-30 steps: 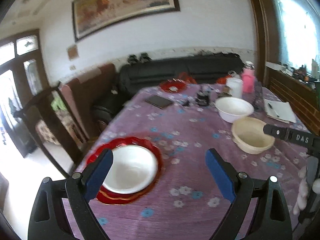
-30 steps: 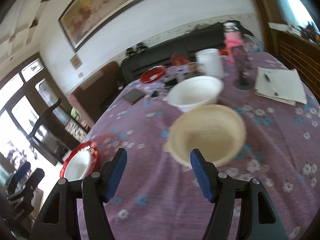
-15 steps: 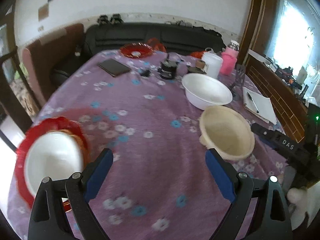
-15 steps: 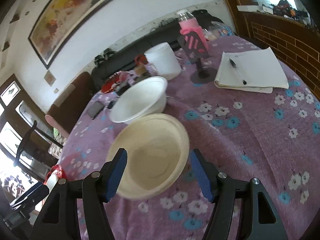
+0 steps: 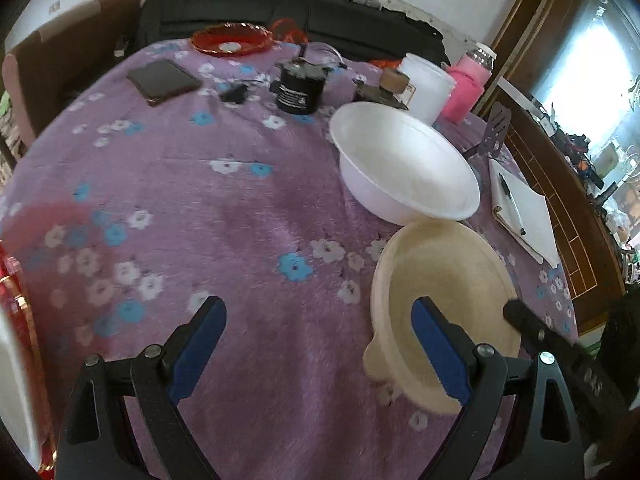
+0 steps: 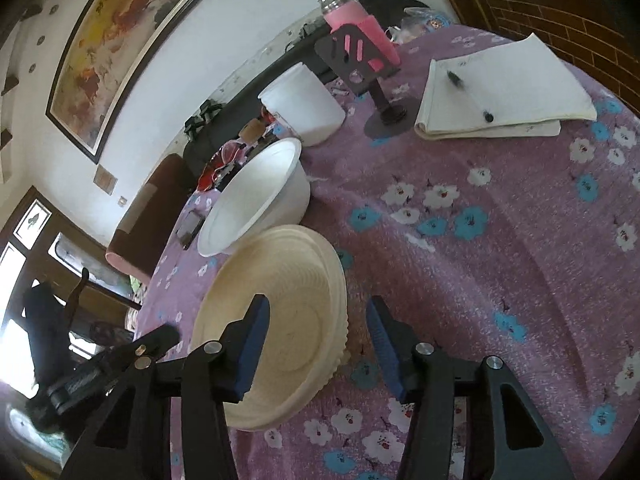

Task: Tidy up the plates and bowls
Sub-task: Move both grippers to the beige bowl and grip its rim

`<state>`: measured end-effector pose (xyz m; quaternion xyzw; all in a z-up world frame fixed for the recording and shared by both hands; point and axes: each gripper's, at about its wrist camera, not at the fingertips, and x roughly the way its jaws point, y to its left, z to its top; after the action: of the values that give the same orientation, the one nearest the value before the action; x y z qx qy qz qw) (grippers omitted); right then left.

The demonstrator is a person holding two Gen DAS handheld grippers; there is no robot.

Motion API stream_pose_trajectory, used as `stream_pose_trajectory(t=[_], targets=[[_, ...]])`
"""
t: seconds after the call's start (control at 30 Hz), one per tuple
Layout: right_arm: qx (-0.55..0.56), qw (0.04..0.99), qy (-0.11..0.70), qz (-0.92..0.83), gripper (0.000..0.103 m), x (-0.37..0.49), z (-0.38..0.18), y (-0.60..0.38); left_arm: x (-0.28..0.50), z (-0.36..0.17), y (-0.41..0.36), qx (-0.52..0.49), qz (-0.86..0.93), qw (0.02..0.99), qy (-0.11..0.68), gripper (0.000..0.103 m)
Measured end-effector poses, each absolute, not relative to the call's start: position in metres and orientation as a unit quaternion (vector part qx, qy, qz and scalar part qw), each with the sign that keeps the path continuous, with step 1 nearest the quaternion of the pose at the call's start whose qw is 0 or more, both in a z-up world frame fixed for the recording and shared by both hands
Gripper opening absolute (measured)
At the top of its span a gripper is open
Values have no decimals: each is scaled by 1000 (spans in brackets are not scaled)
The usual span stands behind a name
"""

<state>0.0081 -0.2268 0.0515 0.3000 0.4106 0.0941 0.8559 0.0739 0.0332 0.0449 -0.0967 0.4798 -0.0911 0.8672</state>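
Observation:
A cream ribbed bowl (image 5: 444, 280) stands on the purple flowered tablecloth, touching a larger white bowl (image 5: 404, 168) behind it. My left gripper (image 5: 318, 340) is open wide, its right finger hanging over the cream bowl's inside, nothing between the pads. In the right wrist view the cream bowl (image 6: 280, 300) has its near right rim between the jaws of my right gripper (image 6: 318, 344), one finger inside the bowl and one outside. Those jaws are closing, and gaps still show on both sides of the rim. A red plate (image 5: 20, 320) carrying a white bowl sits blurred at the far left edge.
Behind the white bowl (image 6: 256, 200) stand a white tub (image 6: 304, 104), a pink bottle (image 6: 356, 24) and a dark phone stand (image 6: 360, 60). A notebook with a pen (image 6: 504, 88) lies at right. A phone (image 5: 164, 80), black jar (image 5: 298, 88) and red dish (image 5: 232, 38) sit farther back.
The left view swung from the red plate to the cream bowl and dropped lower. My right gripper came down over the cream bowl's rim and its jaws narrowed.

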Motion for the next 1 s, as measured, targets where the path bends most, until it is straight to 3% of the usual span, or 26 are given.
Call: stream_pose_trajectory(t=[0.27,0.43,0.53,0.57,0.7,1.0], targets=[[292,854,420,97,40,8,46,-221,95,28,7,-62,-93,865,489,93],[267,864,417,91,39,7,48,-215,96,21,-3,-56,-102,860,497,90],[254,867,418,92,34,6,49,-211,96,17,-8,-47,-106,856,503,74],[248,869,418,92,33,6,49,-209,96,16,-9,-44,-106,855,506,59],[240,869,420,99,21,5,48,-204,93,15,-8,-38,-103,853,510,22],[244,875,398,128,15,-2,57,-196,65,32,8,-55,-91,864,492,21]])
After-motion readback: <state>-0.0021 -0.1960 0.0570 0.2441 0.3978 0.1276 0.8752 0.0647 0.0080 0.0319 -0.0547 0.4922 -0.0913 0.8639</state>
